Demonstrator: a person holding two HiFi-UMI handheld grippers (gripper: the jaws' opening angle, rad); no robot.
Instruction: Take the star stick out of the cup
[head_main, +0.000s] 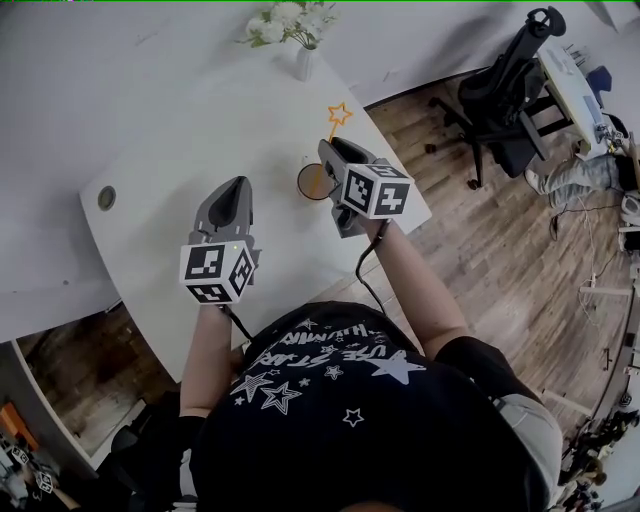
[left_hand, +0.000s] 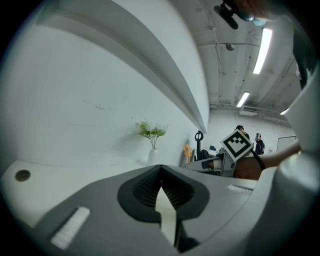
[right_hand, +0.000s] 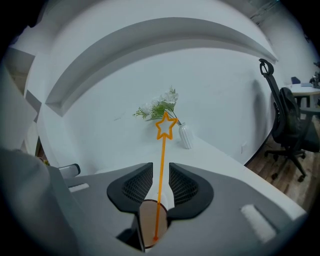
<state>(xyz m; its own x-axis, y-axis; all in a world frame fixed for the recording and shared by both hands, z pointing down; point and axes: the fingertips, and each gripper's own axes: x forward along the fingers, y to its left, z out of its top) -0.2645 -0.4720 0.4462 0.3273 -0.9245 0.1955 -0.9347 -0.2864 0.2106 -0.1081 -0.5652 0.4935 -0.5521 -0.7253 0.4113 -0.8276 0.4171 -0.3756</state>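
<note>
A brown cup (head_main: 312, 183) stands on the white table (head_main: 180, 150), and an orange star stick (head_main: 340, 113) rises out of it. My right gripper (head_main: 330, 148) hovers just over the cup. In the right gripper view the cup (right_hand: 150, 225) sits low between the jaws. The thin star stick (right_hand: 165, 126) runs up through the gap of the right gripper (right_hand: 161, 165), whose pads stand apart from it on both sides. My left gripper (head_main: 238, 184) hangs over the table to the left of the cup, its tips together and nothing in them; the left gripper (left_hand: 160, 168) view shows the same.
A white vase of flowers (head_main: 303, 60) stands at the table's far edge, behind the cup. A round cable hole (head_main: 106, 197) lies at the table's left. A black office chair (head_main: 500, 90) stands on the wooden floor beyond the table's right edge.
</note>
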